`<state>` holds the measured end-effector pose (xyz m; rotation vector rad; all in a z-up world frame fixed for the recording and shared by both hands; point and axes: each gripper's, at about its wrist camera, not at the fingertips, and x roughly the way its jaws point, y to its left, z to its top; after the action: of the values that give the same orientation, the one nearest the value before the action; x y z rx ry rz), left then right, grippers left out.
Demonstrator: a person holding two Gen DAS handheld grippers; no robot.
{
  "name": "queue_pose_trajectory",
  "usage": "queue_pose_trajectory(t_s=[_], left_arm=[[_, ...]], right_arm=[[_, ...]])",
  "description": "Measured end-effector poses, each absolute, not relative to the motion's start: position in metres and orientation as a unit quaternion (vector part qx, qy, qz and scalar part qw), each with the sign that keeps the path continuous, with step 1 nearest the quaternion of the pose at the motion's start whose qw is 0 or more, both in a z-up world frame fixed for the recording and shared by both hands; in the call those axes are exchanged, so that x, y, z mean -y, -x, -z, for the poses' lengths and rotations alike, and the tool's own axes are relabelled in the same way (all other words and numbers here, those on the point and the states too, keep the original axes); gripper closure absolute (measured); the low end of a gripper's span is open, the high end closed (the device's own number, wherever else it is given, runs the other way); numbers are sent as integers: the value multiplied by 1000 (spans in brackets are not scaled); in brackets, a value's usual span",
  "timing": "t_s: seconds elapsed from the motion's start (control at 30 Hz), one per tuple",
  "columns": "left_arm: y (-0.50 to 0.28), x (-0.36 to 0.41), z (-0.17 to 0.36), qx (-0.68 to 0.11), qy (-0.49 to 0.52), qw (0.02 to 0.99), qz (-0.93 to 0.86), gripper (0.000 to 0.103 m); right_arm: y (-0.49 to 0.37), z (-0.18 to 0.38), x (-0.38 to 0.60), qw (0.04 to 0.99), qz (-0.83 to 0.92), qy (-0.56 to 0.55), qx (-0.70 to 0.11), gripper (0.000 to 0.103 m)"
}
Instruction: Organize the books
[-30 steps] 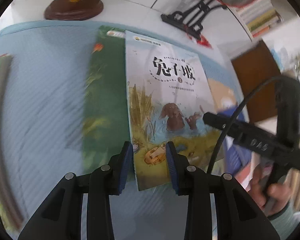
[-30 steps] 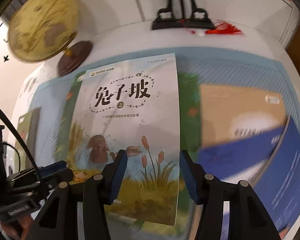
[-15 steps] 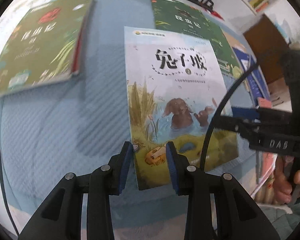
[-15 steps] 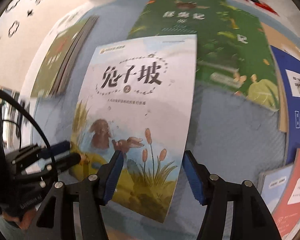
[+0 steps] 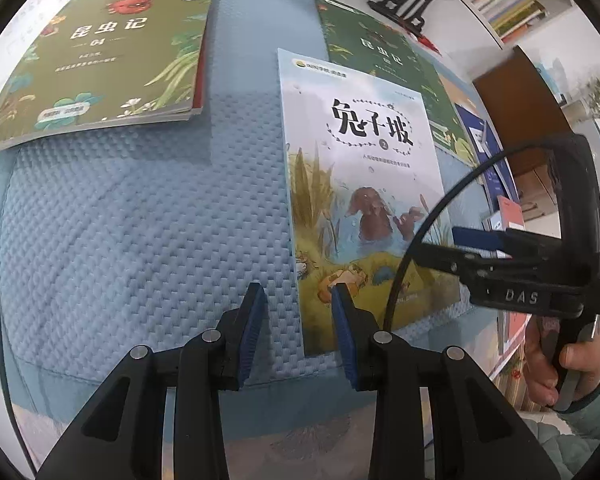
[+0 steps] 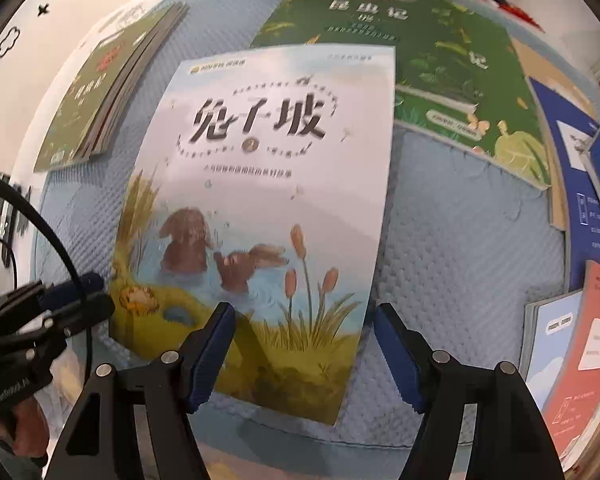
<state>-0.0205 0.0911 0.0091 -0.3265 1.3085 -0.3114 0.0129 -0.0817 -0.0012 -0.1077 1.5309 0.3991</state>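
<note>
Left wrist view: the left tool (image 5: 298, 300), jaws narrowly apart, straddles the rabbit book's (image 5: 363, 184) near-left edge; whether its pads press, I cannot tell. The book lies on a blue quilted mat (image 5: 140, 220).

Right wrist view: the right tool (image 6: 303, 332) is opening, its pads clear of the book's near-right corner between them.

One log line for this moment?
rabbit book on blue mat | left tool open astride its lower-left corner | right tool opening astride its lower-right corner

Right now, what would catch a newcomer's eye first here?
The pale picture book with two brown rabbits in a pond lies flat mid-mat on the quilted light-blue mat. Two black grippers with blue pads frame its near edge: the left gripper straddles one corner, and the right gripper is opening. An olive-green insect book lies far left.
</note>
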Motion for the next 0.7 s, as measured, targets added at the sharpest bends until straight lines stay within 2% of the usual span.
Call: queue_pose_trajectory(t_s=[0.3,0.37,0.43,0.7], left_arm=[[7,-76,-7,-604,126,765,184,70],[6,-75,-8,-605,126,764,186,69],[7,-77,-7,-605,129,761,194,69],[9,-79,-7,-607,130,756,208,69]], right_arm=[[-11,3,76,715,-164,21,-680,34],[-6,1,70,718,-163,21,-677,36],[-16,-6,84,726,-164,10,-668,47],[-19,-1,103,722,-158,-27,-673,48]])
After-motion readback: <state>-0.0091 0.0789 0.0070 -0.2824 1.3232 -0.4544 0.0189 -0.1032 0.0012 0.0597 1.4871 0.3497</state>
